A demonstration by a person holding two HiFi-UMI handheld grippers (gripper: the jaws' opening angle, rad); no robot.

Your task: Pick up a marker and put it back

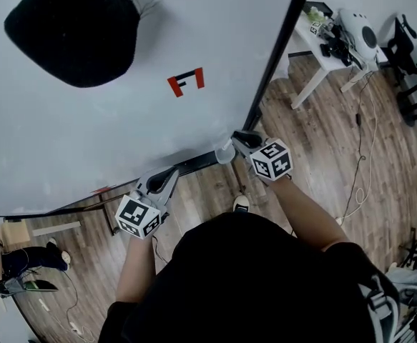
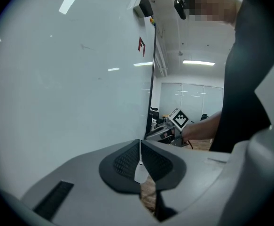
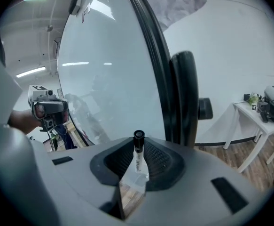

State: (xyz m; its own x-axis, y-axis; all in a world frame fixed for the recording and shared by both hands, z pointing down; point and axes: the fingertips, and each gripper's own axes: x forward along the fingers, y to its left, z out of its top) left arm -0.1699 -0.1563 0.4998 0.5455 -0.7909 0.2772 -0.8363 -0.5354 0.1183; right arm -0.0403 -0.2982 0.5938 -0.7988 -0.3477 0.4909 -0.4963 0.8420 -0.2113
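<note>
My right gripper (image 1: 238, 141) is shut on a marker (image 3: 137, 155), a white barrel with a black cap that stands up between the pads. In the head view the marker (image 1: 224, 153) shows as a pale stub just left of the jaws, close to the whiteboard's black lower ledge (image 1: 194, 164). My left gripper (image 1: 169, 174) sits lower left by the same ledge. Its jaws (image 2: 140, 161) are pressed together with nothing between them. From the left gripper view the right gripper (image 2: 167, 130) shows beyond, near the whiteboard's frame.
The large whiteboard (image 1: 122, 127) fills the upper left, with a black eraser (image 1: 76, 27) and a red mark (image 1: 187, 82) on it. A white table (image 1: 330, 54) with gear stands at the upper right. A cable (image 1: 362, 156) trails over the wooden floor.
</note>
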